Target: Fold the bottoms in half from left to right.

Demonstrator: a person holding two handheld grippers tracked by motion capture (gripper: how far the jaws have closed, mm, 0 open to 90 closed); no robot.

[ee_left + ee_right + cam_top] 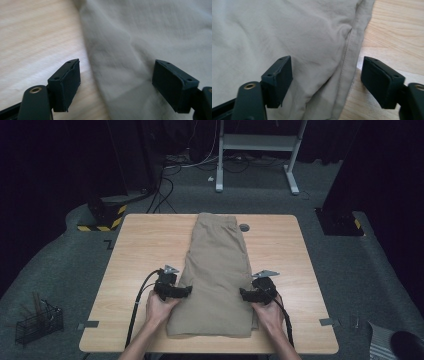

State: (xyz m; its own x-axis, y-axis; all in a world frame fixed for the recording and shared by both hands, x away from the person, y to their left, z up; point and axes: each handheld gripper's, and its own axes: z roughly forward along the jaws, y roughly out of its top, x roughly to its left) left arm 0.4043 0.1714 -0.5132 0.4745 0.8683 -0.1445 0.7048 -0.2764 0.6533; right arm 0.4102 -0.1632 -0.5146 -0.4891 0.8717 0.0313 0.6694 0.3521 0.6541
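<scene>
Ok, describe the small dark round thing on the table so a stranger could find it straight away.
Start at the wooden table and follow the folded beige trousers lying down its middle to their far end. Just to the right of that end, near the far edge, sits a small dark round disc. It is the one loose item on the wood, flat and grey-black, beside the cloth but apart from it.

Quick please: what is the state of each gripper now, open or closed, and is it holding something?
Left gripper: open, holding nothing; the edge of the khaki trousers lies between its fingers.
Right gripper: open, holding nothing; trouser seam between its fingers.
</scene>
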